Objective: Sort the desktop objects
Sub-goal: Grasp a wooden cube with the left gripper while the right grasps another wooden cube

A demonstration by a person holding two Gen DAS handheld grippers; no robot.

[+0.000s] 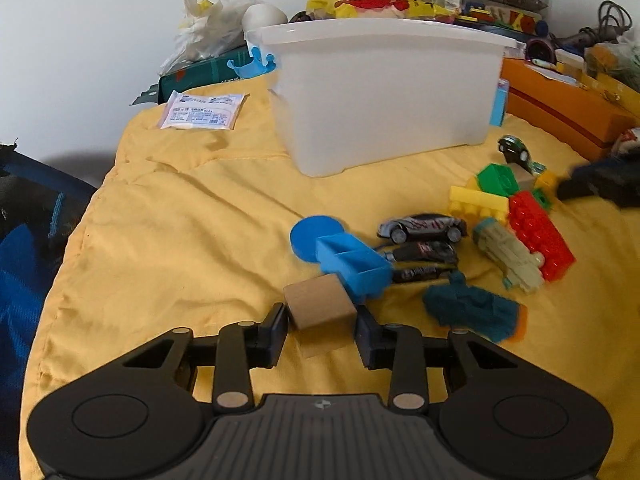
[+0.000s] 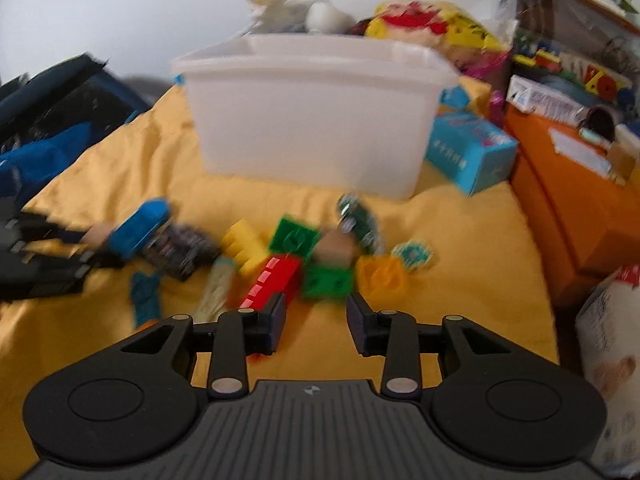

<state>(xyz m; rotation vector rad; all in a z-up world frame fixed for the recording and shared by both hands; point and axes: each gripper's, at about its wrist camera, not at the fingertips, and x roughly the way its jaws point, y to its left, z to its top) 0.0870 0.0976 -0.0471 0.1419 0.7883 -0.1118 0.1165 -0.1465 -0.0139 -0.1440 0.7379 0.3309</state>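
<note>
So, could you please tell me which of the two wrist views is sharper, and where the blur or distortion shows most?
Left wrist view: mostly sharp, the wooden block between the left gripper fingers is crisp; only the dark shape at the right edge smears. Right wrist view: motion blur throughout, smearing the white bin and red brick. Both show fisheye bending and dark corners.

Home playroom: toy cars (image 1: 423, 227), bricks (image 1: 540, 234), yellow cloth (image 1: 180, 220).

text: none legible | packet (image 1: 202, 111): print too small to read | blue box (image 2: 470, 151): print blurred | silver toy car (image 1: 422, 227): red markings unreadable
</note>
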